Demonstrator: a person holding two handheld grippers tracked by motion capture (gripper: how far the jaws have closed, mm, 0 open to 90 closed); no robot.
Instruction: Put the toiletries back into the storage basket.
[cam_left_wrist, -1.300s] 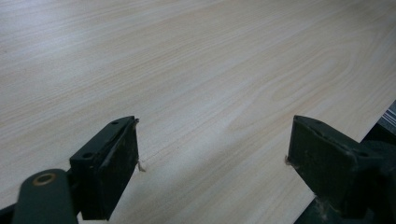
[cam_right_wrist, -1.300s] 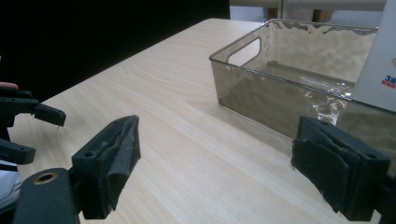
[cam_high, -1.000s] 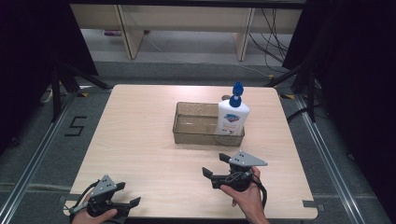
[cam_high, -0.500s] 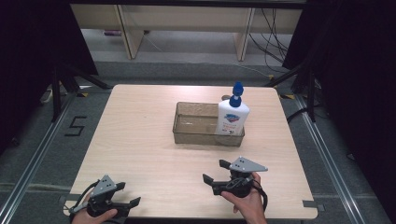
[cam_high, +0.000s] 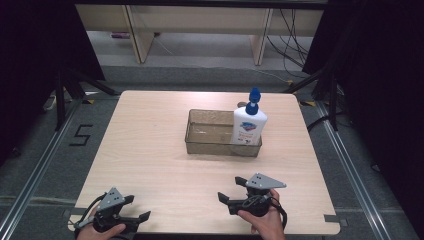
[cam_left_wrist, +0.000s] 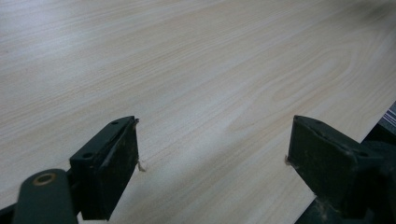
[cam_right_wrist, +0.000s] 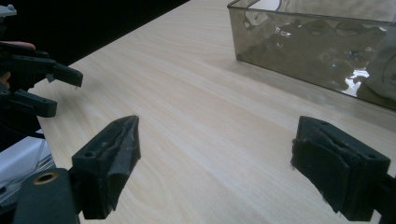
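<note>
Right hand-held gripper (cam_high: 231, 194) pulled back toward table edge, jaws apart, empty.

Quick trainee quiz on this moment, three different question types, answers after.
1. True or false: the soap bottle stands upright inside the clear bin.
2. Multiple choice: the right gripper is A) shut on the bottle, B) open and holding nothing, C) inside the bin.
3. Fill in: the bottle's pump cap is coloured ____.

Key:
1. True; it stands at the bin's right end.
2. B; its jaws are spread above the bare table, and the left gripper is open too, near the front edge.
3. Blue.
</note>
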